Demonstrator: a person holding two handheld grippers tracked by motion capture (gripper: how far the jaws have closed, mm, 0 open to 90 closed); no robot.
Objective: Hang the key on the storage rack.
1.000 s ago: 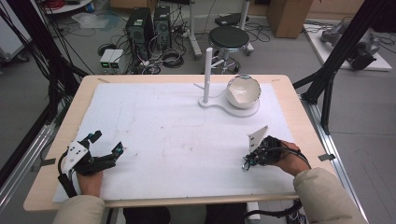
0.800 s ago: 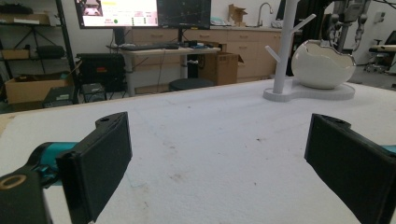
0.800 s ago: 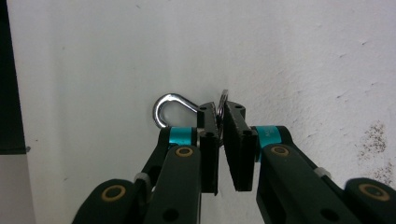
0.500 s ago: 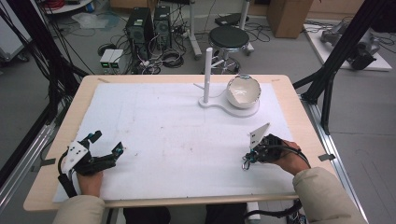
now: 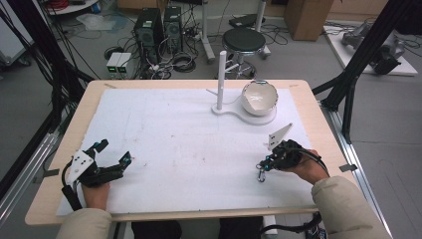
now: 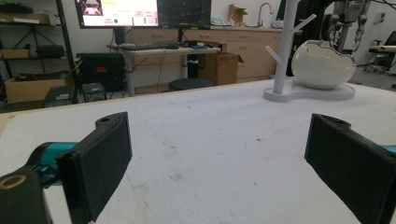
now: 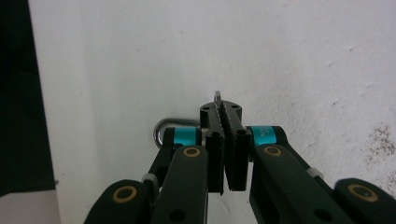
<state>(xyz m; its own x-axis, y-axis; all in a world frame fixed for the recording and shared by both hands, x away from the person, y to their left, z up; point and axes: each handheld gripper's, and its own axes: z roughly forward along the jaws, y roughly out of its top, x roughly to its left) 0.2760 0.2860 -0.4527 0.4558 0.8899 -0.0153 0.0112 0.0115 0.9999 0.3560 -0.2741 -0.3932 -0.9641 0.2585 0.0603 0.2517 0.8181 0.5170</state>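
While your right gripper (image 5: pixel 264 164) pinches a small silver metal clip (image 5: pixel 260 175) between closed jaws, low over the bench's white mat (image 5: pixel 189 144) and well short of the white peg stand (image 5: pixel 221 82), nothing hangs on it yet, I judge. Your left gripper (image 5: pixel 113 153), jaws wide, rests empty far from that stand.

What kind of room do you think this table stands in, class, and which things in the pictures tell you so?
Probably a lab or workshop rather than a home. Computer towers and loose cables sit on the floor beyond the table, monitors stand on a desk behind, and black frame struts surround the workspace.
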